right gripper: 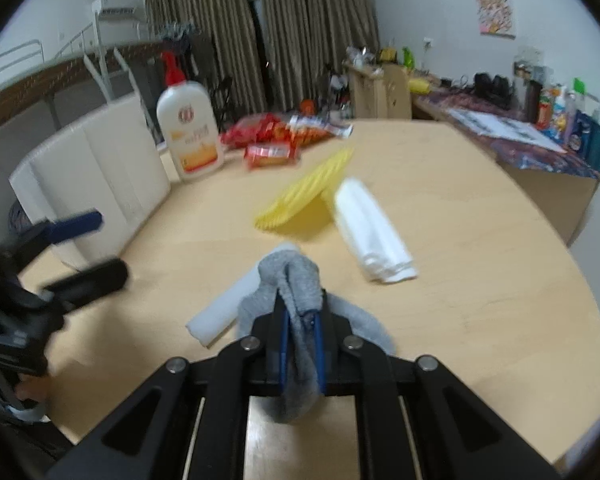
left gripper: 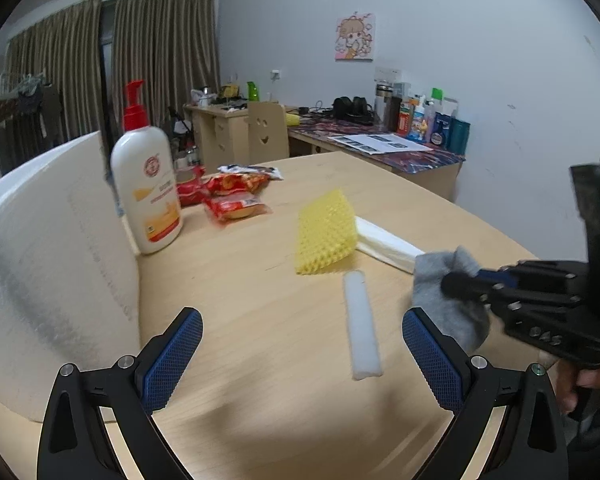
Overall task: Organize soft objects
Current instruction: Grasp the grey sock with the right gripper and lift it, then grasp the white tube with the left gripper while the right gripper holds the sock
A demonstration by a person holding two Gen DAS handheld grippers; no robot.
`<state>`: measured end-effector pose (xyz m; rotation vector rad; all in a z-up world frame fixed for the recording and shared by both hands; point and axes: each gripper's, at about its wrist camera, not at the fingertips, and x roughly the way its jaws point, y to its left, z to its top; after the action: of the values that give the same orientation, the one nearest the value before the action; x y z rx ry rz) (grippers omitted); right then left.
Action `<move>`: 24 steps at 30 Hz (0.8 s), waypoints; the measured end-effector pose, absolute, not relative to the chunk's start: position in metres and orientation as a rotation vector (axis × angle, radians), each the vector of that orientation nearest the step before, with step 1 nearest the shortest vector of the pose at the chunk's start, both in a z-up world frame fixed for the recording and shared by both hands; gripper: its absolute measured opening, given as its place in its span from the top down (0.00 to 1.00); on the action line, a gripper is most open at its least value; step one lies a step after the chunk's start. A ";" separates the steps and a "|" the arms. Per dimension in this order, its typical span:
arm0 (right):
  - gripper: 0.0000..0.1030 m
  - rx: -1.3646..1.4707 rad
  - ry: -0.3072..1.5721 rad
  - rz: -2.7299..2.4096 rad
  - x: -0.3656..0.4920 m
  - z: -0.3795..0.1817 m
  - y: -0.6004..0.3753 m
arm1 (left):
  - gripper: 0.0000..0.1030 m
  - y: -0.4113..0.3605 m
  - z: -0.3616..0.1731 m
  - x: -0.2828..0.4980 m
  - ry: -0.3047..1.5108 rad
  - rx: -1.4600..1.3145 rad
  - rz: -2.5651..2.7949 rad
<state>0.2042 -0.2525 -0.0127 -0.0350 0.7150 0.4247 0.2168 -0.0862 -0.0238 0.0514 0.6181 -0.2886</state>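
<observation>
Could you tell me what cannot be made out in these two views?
- Pump bottle label: text too small and blurred, both views.
- Red snack packets: print blurred; in the left view the bottle hides part.
- Grey sock: right gripper jaws, shut on it, cover its middle.
- White foam strip: near end hidden behind the sock, right view.
- Person's hand: cut off by the left view's edge.

grey sock (right gripper: 296,280) bunched upright on the table beside a white foam strip (left gripper: 362,324), yellow sponge (left gripper: 325,232) and folded white cloth (right gripper: 370,232).
</observation>
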 end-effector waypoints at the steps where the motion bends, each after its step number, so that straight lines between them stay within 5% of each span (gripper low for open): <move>1: 0.87 -0.033 0.701 0.421 0.200 -0.008 -0.257 | 0.03 -0.091 -0.024 0.218 0.622 0.056 -0.293; 11: 0.87 -0.009 0.674 0.387 0.186 0.001 -0.281 | 0.03 -0.126 -0.033 0.231 0.678 0.095 -0.331; 24: 0.87 0.004 0.687 0.371 0.181 -0.005 -0.297 | 0.36 -0.146 -0.061 0.256 0.822 0.084 -0.338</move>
<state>0.1809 -0.2975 -0.0047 0.0042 0.6867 0.3708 0.2563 -0.1460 -0.0610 0.0838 0.8215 -0.3379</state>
